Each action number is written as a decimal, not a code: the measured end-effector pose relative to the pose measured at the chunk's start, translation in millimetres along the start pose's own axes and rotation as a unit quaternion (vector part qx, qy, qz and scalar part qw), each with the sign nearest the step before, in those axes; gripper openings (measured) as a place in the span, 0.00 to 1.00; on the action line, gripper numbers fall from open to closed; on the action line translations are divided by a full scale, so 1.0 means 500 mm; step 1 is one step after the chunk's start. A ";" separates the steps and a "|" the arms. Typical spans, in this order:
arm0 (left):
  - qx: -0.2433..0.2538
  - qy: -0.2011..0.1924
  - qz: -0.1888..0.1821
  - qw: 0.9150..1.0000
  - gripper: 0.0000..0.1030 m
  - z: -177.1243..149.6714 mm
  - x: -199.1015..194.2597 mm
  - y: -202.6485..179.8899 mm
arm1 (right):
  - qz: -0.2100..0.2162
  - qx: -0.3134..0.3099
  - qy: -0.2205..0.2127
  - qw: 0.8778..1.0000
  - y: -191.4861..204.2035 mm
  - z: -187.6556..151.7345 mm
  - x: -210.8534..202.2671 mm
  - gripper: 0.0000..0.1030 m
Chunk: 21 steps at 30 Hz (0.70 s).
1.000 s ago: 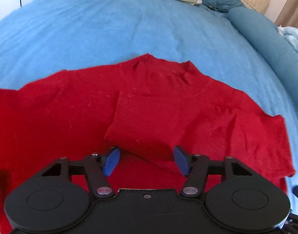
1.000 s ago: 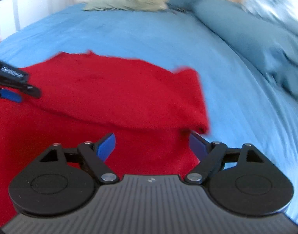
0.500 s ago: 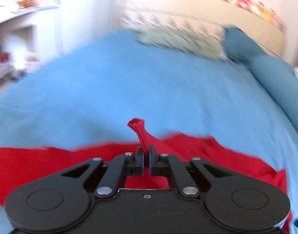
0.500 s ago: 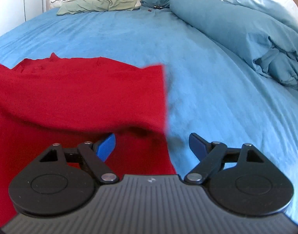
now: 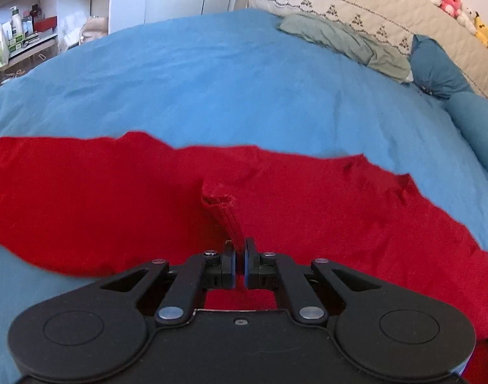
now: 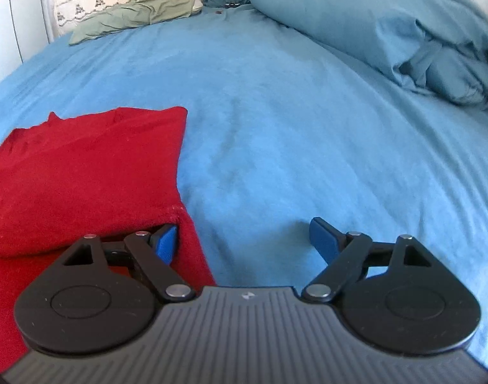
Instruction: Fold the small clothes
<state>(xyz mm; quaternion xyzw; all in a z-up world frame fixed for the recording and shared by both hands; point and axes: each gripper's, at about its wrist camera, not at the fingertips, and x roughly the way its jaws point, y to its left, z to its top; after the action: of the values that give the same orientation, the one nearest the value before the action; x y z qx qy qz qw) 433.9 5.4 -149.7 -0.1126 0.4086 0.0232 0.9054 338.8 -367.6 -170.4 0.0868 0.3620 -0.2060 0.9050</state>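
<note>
A red knit sweater lies spread on the blue bedsheet. My left gripper is shut on the cuff of a red sleeve, which stands up between its pads above the sweater. In the right wrist view the sweater lies at the left, its side folded in with a straight edge. My right gripper is open and empty, its left finger at the sweater's right edge, its right finger over bare sheet.
A green garment and a cream patterned pillow lie at the head of the bed. A rumpled teal duvet runs along the right side. Shelves stand beyond the bed's left edge.
My left gripper closed on the sleeve cuff, lifted it, and has now lowered it over the sweater. My right gripper moved right, off the sweater to its edge, staying open.
</note>
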 end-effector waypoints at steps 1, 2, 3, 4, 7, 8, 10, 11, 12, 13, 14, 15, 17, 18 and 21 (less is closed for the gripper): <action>0.002 0.006 0.002 1.000 0.09 -0.003 -0.001 0.007 | 0.007 -0.006 0.001 1.000 -0.005 0.002 0.001 0.96; 0.004 0.009 0.005 1.000 0.15 0.000 -0.003 0.012 | 0.012 -0.014 0.001 1.000 -0.008 0.003 0.000 0.96; 0.009 0.010 0.007 1.000 0.16 -0.002 -0.007 0.020 | 0.016 -0.024 0.003 1.000 -0.011 0.003 -0.002 0.96; 0.018 0.012 0.010 1.000 0.18 -0.002 -0.012 0.027 | 0.020 -0.033 0.006 0.999 -0.014 0.004 -0.006 0.96; 0.057 0.015 0.040 0.997 0.27 0.001 -0.040 0.032 | 0.022 -0.069 0.023 0.997 -0.011 0.017 -0.031 0.96; 0.072 0.012 0.059 0.996 0.33 0.005 -0.053 0.030 | 0.020 -0.086 0.021 0.996 0.000 0.026 -0.049 0.96; 0.099 -0.007 0.070 0.993 0.51 0.015 -0.086 0.023 | 0.049 -0.108 0.005 0.993 0.029 0.051 -0.092 0.98; 0.109 -0.020 0.065 0.992 0.62 0.022 -0.100 0.017 | 0.076 -0.111 -0.004 0.991 0.047 0.060 -0.112 0.99; 0.120 -0.031 0.058 0.991 0.65 0.029 -0.110 0.006 | 0.109 -0.113 -0.011 0.988 0.073 0.072 -0.125 1.00; 0.128 -0.036 0.050 0.990 0.66 0.035 -0.111 -0.004 | 0.130 -0.118 -0.016 0.984 0.098 0.078 -0.128 1.00; 0.135 -0.036 0.040 0.989 0.66 0.041 -0.107 -0.016 | 0.148 -0.120 -0.018 0.982 0.126 0.083 -0.123 1.00; 0.142 -0.035 0.028 0.989 0.66 0.045 -0.099 -0.029 | 0.164 -0.117 -0.018 0.979 0.152 0.085 -0.111 1.00; 0.152 -0.031 0.014 0.988 0.66 0.049 -0.079 -0.050 | 0.179 -0.108 -0.014 0.978 0.192 0.077 -0.070 0.99; 0.156 -0.027 0.010 0.987 0.66 0.050 -0.069 -0.059 | 0.172 -0.104 -0.008 0.980 0.199 0.070 -0.050 0.98; 0.163 -0.029 -0.008 0.986 0.66 0.047 -0.059 -0.073 | 0.120 -0.065 0.029 0.990 0.170 0.040 0.010 0.97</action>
<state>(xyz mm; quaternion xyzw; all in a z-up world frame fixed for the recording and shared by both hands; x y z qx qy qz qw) 436.3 -23.3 -105.9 0.0338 0.3795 -0.0472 0.9234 391.5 -299.0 -158.7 0.0769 0.3872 -0.0691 0.9162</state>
